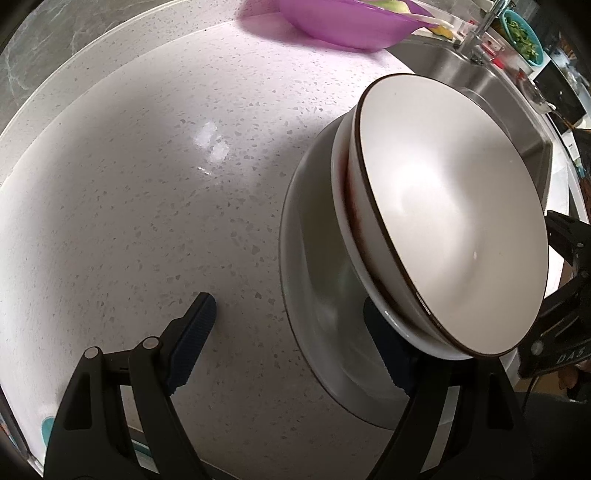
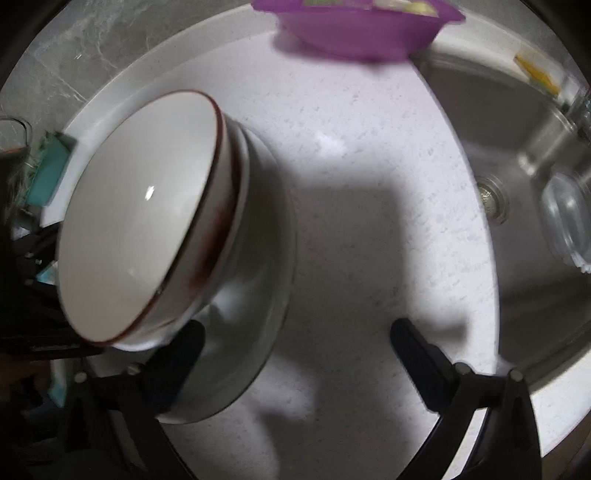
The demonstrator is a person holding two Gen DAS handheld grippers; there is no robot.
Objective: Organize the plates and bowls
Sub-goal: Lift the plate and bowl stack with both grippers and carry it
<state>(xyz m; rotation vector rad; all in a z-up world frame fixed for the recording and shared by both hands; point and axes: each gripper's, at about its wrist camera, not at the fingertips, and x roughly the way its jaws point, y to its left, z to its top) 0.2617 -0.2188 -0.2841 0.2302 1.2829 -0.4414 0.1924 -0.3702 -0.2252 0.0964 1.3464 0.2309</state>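
Note:
A brown-rimmed white bowl (image 1: 450,221) sits nested in a second white bowl (image 1: 343,206), and both stand on a white plate (image 1: 314,266) on the speckled counter (image 1: 147,184). My left gripper (image 1: 288,301) is open and straddles the plate's near-left rim. One of its fingers (image 1: 195,332) is over the counter; the other is over the plate, tucked under the bowls. In the right wrist view the same brown-rimmed bowl (image 2: 136,221) and plate (image 2: 266,258) lie to the left. My right gripper (image 2: 297,325) is open wide, with one finger (image 2: 177,362) over the plate beneath the bowls and the other over the bare counter.
A purple bowl (image 1: 351,26) with food scraps stands at the back of the counter. A steel sink (image 2: 524,184) lies to the right with a clear glass container (image 2: 569,218) in it and a faucet (image 1: 484,33) behind. A teal sponge (image 2: 51,173) sits at the far left.

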